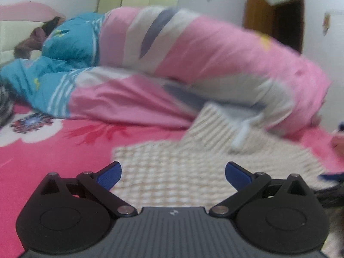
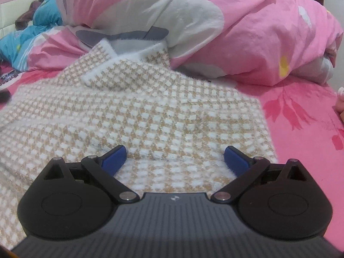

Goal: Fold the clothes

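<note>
On pink bedsheet [image 2: 301, 150] | checkered sweater [image 2: 150, 111] flat | left tool [image 1: 173, 173] released | right tool [image 2: 175, 158] released

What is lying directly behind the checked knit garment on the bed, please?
A bunched pink quilt lies right behind the checked knit garment, overlapping its far edge. Whatever sits beneath or beyond the quilt is covered.

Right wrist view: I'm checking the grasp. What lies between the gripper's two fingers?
Only the checked sweater lies between the open fingers of the right gripper, seen in the right wrist view; nothing is pinched.
</note>
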A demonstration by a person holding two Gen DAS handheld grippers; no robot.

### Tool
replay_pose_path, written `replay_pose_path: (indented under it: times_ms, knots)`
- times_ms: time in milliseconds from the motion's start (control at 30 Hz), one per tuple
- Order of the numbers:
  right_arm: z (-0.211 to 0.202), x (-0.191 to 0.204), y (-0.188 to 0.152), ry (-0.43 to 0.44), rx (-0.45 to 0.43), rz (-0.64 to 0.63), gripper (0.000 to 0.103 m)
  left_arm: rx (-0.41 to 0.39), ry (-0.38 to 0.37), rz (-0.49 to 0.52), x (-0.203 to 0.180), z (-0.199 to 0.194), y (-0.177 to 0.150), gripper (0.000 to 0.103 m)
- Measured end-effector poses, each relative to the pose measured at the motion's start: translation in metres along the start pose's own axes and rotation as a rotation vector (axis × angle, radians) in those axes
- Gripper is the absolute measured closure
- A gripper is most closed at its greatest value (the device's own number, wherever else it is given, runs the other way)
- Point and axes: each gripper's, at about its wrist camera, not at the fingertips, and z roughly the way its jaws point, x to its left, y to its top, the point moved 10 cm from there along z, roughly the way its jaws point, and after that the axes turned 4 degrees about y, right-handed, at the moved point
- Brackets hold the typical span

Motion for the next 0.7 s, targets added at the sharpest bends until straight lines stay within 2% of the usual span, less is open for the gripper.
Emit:
replay_pose_path:
  times_ms: [67,100,133,200,267,433,500,567,700]
  knots:
    - [0.003,-0.006,0.005,0.010,0.003,-0.003,0.005,0.032,-0.102,-0.031,-0.013,-0.005,-0.004,0.000]
    - [0.002,-0.006,0.005,0.008,0.003,-0.003,0.005,0.079,-0.141,-0.036,-0.019,-0.001,-0.013,0.000]
    - [0.001,-0.005,0.004,0.007,0.003,-0.004,0.005,0.129,-0.143,-0.022,-0.024,0.007,-0.024,0.000]
    - [0.002,-0.001,0.001,0.004,0.005,-0.006,0.005,0.188,-0.088,0.049,-0.030,0.020,-0.040,0.000]
    - [0.003,0.000,0.001,0.005,0.012,-0.004,0.005,0.173,-0.046,0.112,-0.037,0.020,-0.040,0.000]
    - [-0.009,0.003,0.005,-0.003,0.010,-0.003,0.007,0.168,-0.069,0.067,-0.033,0.018,-0.039,0.000]
    - [-0.020,0.005,0.009,-0.012,-0.002,-0.005,0.016,0.167,-0.071,0.063,-0.033,0.018,-0.039,0.000]
    - [-0.034,0.006,0.012,-0.018,-0.027,-0.006,0.016,0.167,-0.065,0.071,-0.034,0.019,-0.039,0.000]
    - [-0.029,0.001,-0.018,-0.021,0.009,-0.013,0.015,0.161,-0.067,0.068,-0.033,0.018,-0.038,0.000]
